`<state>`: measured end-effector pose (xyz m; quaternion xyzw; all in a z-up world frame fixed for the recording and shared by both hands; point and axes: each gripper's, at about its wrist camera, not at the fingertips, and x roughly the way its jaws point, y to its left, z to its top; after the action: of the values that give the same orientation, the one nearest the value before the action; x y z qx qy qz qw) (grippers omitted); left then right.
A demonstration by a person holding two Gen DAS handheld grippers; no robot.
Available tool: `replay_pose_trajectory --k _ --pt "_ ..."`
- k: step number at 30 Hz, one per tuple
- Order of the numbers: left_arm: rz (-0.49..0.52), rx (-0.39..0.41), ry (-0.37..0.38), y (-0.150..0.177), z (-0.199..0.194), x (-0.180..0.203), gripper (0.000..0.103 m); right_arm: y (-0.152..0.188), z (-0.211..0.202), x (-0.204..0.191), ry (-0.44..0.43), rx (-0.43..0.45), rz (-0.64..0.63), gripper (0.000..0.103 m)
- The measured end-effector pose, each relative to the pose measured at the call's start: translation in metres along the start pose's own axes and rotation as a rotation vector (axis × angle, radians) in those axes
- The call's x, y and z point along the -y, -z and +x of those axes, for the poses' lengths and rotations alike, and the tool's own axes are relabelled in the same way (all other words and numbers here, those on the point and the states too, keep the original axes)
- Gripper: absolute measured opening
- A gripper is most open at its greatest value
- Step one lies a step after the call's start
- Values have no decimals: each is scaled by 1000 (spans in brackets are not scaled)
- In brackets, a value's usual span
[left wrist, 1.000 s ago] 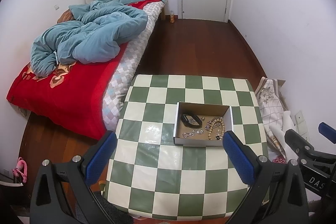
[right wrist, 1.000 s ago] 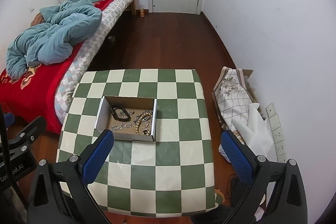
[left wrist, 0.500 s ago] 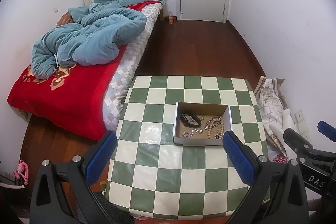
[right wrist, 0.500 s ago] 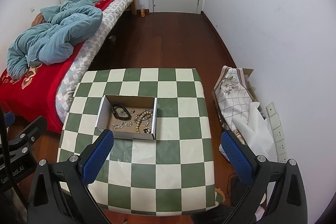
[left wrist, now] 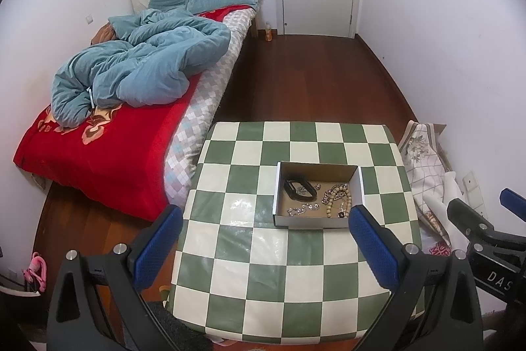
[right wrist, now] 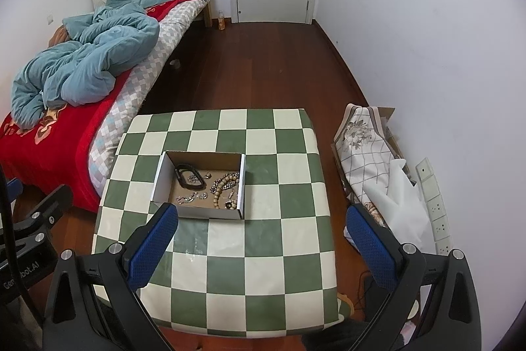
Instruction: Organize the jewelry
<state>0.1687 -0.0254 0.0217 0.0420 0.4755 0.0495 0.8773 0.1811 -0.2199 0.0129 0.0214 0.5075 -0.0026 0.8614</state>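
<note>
A shallow cardboard box (left wrist: 317, 193) is sitting on the checkered worktop (left wrist: 256, 252), holding a black band (left wrist: 299, 189), a bead bracelet (left wrist: 338, 196) and a silver chain (left wrist: 300, 209). The left gripper (left wrist: 264, 244) and right gripper (right wrist: 263, 244) are hovering above, fingers spread wide, gripping nothing.

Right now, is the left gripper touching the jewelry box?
Apart. In the right wrist view the left gripper hangs off the table's left edge, with checkered tabletop between it and the jewelry box.
</note>
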Motion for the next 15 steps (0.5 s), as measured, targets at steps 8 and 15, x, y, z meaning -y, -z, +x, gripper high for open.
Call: replay_pose_trajectory --k 8,15 --pt "2 6 -2 1 -2 1 103 -1 -7 0 3 17 6 103" --pt "3 5 -2 2 -4 2 103 0 -7 -1 5 13 3 103"
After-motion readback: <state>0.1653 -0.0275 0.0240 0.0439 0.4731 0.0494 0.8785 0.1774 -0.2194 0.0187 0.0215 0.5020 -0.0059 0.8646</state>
